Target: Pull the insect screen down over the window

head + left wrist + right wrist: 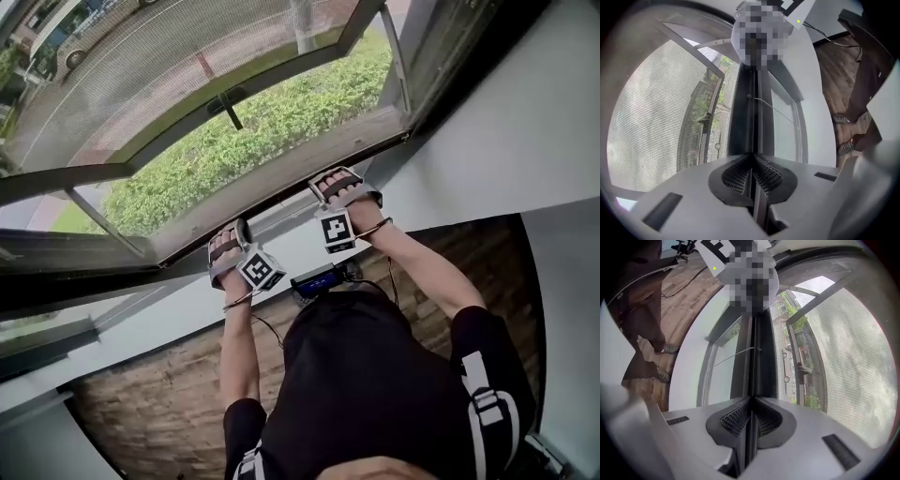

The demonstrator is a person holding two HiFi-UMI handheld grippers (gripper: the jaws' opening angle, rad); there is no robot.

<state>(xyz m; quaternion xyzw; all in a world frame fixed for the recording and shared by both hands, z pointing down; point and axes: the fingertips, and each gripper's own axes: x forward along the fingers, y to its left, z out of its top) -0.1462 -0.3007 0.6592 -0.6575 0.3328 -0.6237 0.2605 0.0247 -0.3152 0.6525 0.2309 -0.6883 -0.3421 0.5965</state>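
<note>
Holding left gripper and right gripper clamped on the insect screen's dark pull bar, I should draw both down evenly so the mesh seats square.

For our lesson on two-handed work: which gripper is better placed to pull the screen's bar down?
Right, but only slightly. The left gripper and right gripper are both shut on the screen bar, spaced along it; the right forearm runs straighter to it. Probably best pulled with both.
</note>
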